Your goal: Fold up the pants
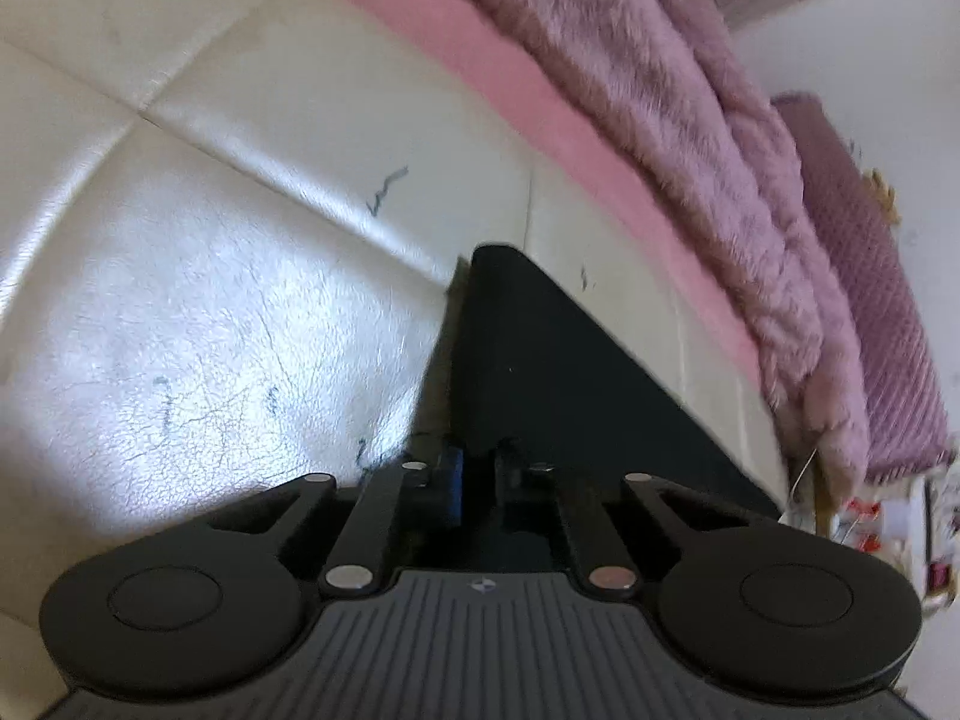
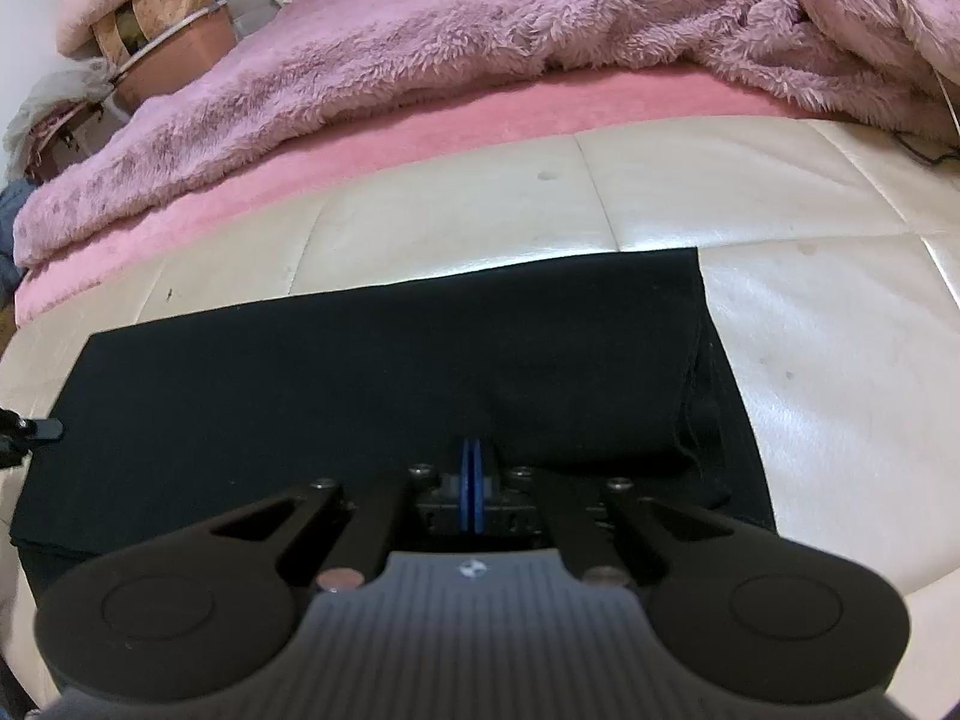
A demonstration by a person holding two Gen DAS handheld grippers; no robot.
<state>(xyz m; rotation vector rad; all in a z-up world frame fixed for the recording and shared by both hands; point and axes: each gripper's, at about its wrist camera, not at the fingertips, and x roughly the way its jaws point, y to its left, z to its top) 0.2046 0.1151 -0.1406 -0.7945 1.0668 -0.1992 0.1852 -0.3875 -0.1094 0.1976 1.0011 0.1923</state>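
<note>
Holding the black pants (image 2: 372,372) flat on the cream bed (image 2: 810,372), we see our right hand-held gripper (image 2: 471,480) pressed together; our left hand-held gripper (image 1: 477,468) pinches the cloth's edge.

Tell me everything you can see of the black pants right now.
The pants are plain black, matte fabric, lying flat on the cream leather-look surface as a wide folded rectangle with straight edges. At their right end a layered fold or hem shows, slightly rumpled. The right gripper sits at their near edge, blue pads pressed together; whether cloth is pinched between them is not clear. The left gripper is at their left end, apparently closed on a corner. The pink fluffy blanket lies beyond, apart from them.
</note>
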